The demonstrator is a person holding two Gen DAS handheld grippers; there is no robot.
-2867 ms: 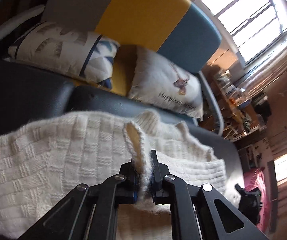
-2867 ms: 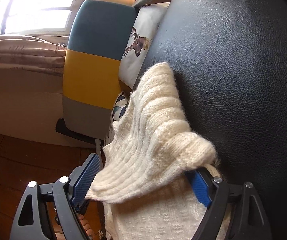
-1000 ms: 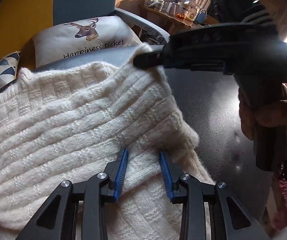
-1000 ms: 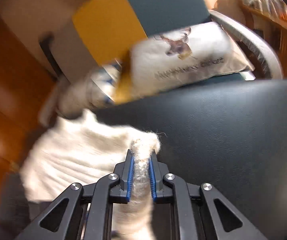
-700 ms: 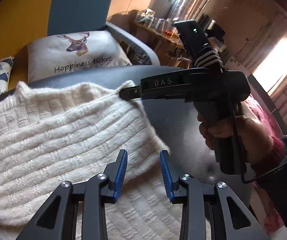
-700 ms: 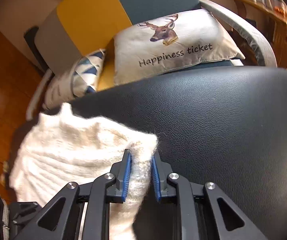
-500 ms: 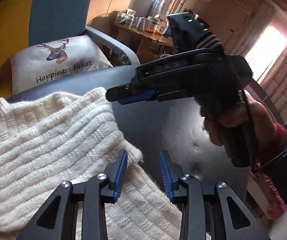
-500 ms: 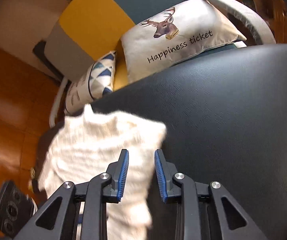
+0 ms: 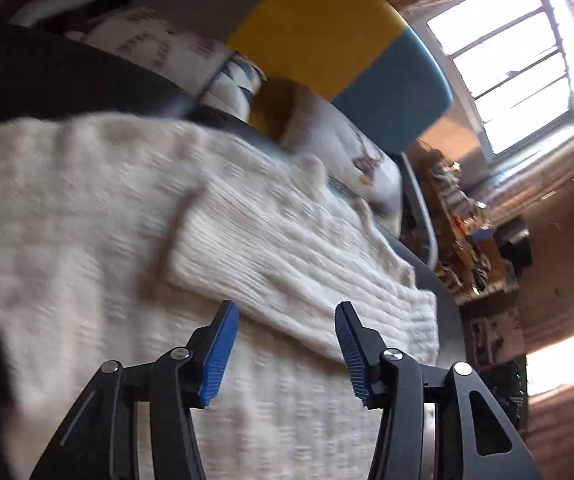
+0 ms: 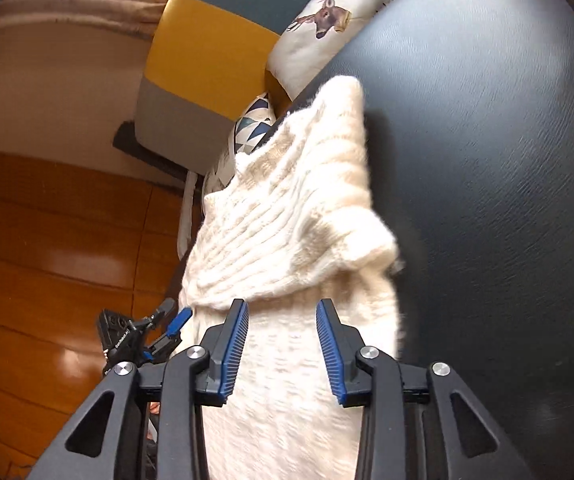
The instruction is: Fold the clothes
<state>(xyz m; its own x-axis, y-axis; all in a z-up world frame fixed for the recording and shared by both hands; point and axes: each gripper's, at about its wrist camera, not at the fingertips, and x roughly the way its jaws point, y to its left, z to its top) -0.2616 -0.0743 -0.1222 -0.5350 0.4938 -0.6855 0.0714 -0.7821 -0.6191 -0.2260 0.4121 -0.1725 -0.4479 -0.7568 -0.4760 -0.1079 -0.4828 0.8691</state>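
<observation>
On the dark padded seat (image 10: pixel 487 160) lay the cream knit sweater (image 9: pixel 87 220), spread flat with one sleeve (image 9: pixel 287 248) folded back across its body. My left gripper (image 9: pixel 283 344) hung above the knit with its blue-padded jaws spread apart and nothing between them; the sleeve's edge sat just past the fingertips, toward twelve o'clock, and the whole left view was smeared with motion. My right gripper (image 10: pixel 281 344) was likewise parted and held nothing, poised over the sweater's lower part, with the folded sleeve's ribbed cuff (image 10: pixel 359 248) bunched just beyond it at about one o'clock. In the right view the left gripper showed small at nine o'clock, beside the sweater's edge and over the wooden floor (image 10: pixel 47 240). Behind the seat, toward eleven and twelve o'clock, stood a chair back (image 10: pixel 207 48) banded in teal, yellow and grey, with a deer-print cushion (image 10: pixel 327 20) and a triangle-patterned cushion (image 10: pixel 251 128) leaning against it. A bright window (image 9: pixel 519 48) filled the left view at two o'clock.
</observation>
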